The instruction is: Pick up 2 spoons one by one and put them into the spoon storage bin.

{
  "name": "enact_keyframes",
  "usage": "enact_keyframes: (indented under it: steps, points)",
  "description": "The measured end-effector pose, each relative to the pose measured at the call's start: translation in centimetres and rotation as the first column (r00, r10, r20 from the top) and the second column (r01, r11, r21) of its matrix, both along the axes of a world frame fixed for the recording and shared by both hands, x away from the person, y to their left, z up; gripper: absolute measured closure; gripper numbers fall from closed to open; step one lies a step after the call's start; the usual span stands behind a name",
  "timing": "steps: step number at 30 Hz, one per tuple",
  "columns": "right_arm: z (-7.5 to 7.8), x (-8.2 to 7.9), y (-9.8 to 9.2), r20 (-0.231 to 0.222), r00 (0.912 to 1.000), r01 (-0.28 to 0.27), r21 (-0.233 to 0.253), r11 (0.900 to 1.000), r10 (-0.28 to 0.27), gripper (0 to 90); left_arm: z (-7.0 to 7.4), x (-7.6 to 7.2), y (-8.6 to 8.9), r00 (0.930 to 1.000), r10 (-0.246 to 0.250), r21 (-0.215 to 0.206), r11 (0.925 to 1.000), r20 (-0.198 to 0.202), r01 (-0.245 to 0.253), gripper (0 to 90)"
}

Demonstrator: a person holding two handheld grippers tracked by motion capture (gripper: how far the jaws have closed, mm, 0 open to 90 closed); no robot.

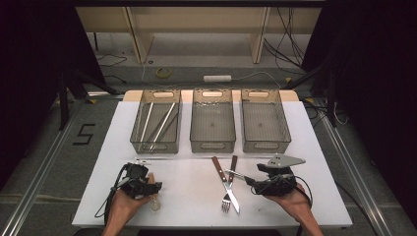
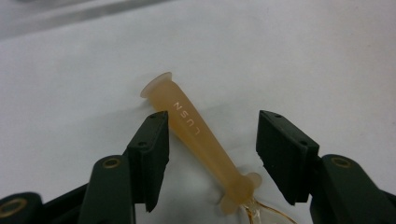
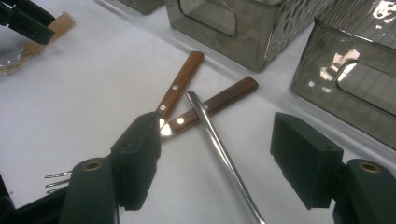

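A spoon with a translucent amber handle [image 2: 198, 140] marked "LUSN" lies on the white table; its clear bowl [image 1: 155, 202] shows near the front left. My left gripper [image 2: 212, 126] [image 1: 147, 186] stands open with the handle between its jaws, the left jaw close against it. A fork [image 1: 226, 196] and a knife [image 1: 231, 189] with brown wooden handles lie crossed at front centre. A thin metal rod [image 3: 219, 144] rests across their handles [image 3: 180, 84]. My right gripper [image 3: 217, 133] [image 1: 247, 178] is open, one jaw on each side of that rod.
Three grey see-through bins stand in a row at the back: the left bin [image 1: 156, 142] holds several long metal sticks, while the middle bin [image 1: 212, 144] and right bin [image 1: 265, 142] look bare. Bare white table [image 1: 192, 191] lies between my hands.
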State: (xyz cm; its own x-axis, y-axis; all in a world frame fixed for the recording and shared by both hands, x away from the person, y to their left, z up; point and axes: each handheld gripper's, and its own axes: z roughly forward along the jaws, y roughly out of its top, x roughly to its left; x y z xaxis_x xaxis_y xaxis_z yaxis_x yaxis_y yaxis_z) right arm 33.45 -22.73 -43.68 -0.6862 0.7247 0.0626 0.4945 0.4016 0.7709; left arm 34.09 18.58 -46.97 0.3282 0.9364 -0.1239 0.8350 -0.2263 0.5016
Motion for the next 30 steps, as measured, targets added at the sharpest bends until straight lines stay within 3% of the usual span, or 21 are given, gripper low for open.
enact_keyframes:
  steps: [5, 11, 15, 22, 30]
  points:
    - [0.02, 0.0, 0.01, 0.0, 1.0, 0.003, 0.001, 1.0, -0.003, 34.4, -0.37, 0.15, -0.09, 0.9997, 0.003, 0.018, 0.9998, -0.026, -0.002, 43.5]
    - [0.01, -0.03, -0.01, 0.001, 1.0, 0.001, -0.001, 1.0, -0.001, 34.6, -0.4, 0.25, -0.26, 0.9997, 0.001, 0.043, 0.9991, -0.024, 0.0, 46.8]
    - [-0.01, -0.02, 0.0, 0.001, 1.0, 0.002, -0.004, 1.0, -0.002, 34.7, -0.46, 0.16, -0.88, 0.9997, -0.022, 0.1, 0.9947, -0.006, 0.023, 49.6]
    - [0.01, 0.01, 0.07, 0.0, 1.0, 0.003, -0.005, 1.0, -0.003, 34.9, -0.37, 0.29, -0.78, 0.9993, -0.036, 0.102, 0.9941, -0.007, 0.037, 56.8]
    - [0.0, 0.02, 0.02, 0.002, 1.0, 0.003, -0.006, 1.0, -0.003, 35.1, -0.31, 0.39, -0.92, 0.9994, -0.036, 0.096, 0.9947, -0.004, 0.036, 71.5]
